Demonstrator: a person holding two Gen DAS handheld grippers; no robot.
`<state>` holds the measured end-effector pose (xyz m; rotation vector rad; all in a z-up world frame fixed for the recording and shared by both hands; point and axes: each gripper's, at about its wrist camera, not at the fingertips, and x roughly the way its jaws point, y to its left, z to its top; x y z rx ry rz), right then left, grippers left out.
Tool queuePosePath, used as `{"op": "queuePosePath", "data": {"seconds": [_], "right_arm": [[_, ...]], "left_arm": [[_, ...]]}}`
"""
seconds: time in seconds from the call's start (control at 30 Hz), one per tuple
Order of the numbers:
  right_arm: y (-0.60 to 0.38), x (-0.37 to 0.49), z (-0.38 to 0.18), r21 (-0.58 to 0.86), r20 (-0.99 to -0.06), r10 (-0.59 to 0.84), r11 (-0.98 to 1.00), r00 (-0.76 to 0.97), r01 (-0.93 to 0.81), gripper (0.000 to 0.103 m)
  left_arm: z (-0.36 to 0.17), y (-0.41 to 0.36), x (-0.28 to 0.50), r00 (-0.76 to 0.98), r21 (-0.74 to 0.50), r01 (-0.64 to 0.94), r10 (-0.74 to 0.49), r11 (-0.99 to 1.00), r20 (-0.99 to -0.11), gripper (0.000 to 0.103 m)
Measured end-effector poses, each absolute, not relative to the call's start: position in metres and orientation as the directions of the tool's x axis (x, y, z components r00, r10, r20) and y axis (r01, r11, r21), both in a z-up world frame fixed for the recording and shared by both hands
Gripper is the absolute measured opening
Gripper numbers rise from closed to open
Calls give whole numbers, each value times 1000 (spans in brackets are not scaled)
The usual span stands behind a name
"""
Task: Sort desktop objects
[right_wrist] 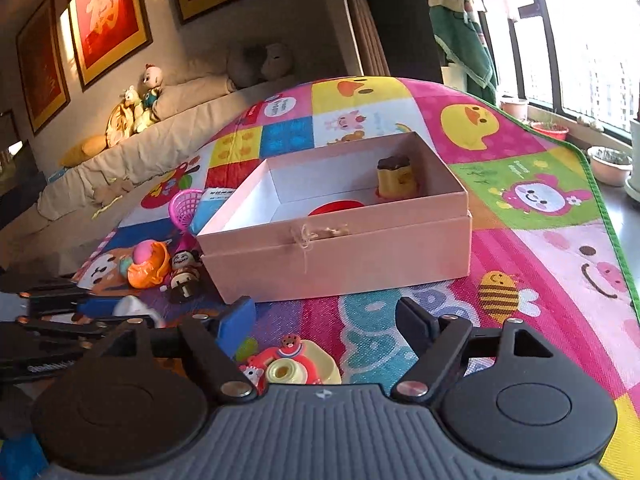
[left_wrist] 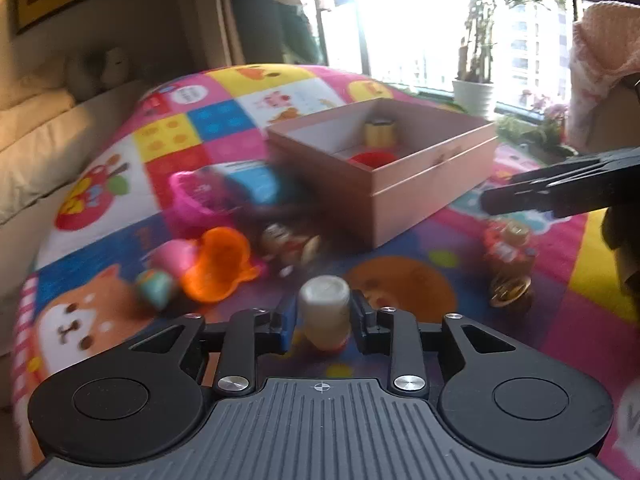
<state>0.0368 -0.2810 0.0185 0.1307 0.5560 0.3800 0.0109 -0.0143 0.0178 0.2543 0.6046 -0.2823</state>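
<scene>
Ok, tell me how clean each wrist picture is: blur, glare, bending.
Left wrist view: motion blur smears the orange toy and the pink basket; the small white bottle in the left tool is soft; the window is blown out. Right wrist view: sharp; the pink box is crisp, window glare stays at the right edge, and the fisheye bows the play mat.

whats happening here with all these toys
A person with two hand-held grippers is sorting toys into a pink box. The left hand-held gripper is shut on a small cream bottle. The right hand-held gripper is open above a red toy camera on the mat.
</scene>
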Motion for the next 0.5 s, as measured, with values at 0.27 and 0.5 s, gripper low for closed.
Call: {"op": "queuePosePath", "data": {"seconds": [0.27,0.5], "right_arm": [[-275,34,21,182,-492,379,925,784,-333,84],[-277,34,19,192,-521,382,924,763,-331,90]], "left_arm": [[10,-9,11,771,105,307,-182,946,-610,88],[-2,-14,10,760,106,221,-103,970,-642,103]]}}
